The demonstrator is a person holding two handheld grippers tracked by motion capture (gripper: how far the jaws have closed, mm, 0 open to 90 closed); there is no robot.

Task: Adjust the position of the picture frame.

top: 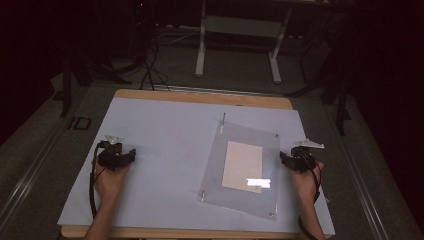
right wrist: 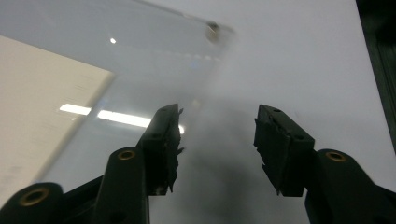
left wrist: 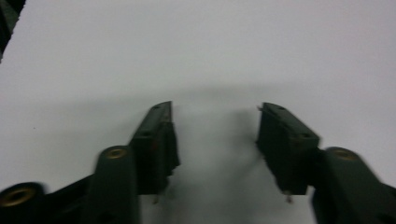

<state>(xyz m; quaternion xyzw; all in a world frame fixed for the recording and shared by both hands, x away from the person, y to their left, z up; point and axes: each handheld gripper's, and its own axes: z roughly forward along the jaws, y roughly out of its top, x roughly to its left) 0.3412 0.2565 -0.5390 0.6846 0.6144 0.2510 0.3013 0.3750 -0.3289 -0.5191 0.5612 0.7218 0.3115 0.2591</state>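
Observation:
A clear acrylic panel (top: pixel 250 150) lies flat on the right half of the table, with a cream sheet (top: pixel 242 166) under it and small metal studs at its corners. My right gripper (top: pixel 285 158) rests at the panel's right edge. In the right gripper view it (right wrist: pixel 217 112) stands open over the clear margin, nothing between the jaws, with the cream sheet (right wrist: pixel 42 102) to the left and a corner stud (right wrist: pixel 213 29) ahead. My left gripper (top: pixel 130 154) sits far left of the panel. It (left wrist: pixel 215 109) is open above bare white surface.
A pale sheet (top: pixel 165 150) covers the wooden tabletop (top: pixel 200 97). A thin metal pin (top: pixel 223 119) sticks out at the panel's far corner. A ceiling light glares off the panel (top: pixel 258 182). A white desk frame (top: pixel 240 30) and cables stand on the dark floor beyond.

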